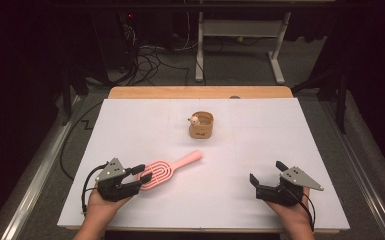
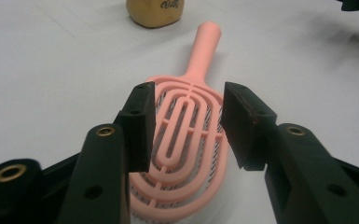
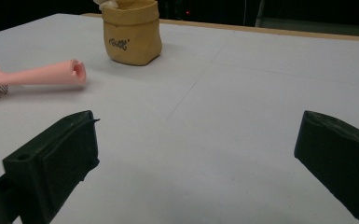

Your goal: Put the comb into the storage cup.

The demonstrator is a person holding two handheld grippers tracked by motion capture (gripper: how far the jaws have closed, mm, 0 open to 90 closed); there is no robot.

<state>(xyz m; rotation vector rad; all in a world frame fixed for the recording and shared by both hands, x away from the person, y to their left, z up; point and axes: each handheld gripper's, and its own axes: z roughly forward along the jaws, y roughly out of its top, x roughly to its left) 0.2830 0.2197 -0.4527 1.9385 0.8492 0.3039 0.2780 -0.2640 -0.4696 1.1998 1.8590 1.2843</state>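
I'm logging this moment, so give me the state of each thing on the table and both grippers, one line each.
pink hairbrush: lying flat, bristles down, handle toward the pouch.
tan pouch: upright, open at the top, something pale inside.
left gripper: jaws apart over the brush head, pads not pressing it.
right gripper: wide open, holding nothing.

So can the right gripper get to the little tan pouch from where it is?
Probably yes. The right gripper stands open, and bare white table lies between it and the tan pouch. The pink hairbrush lies off to the side.
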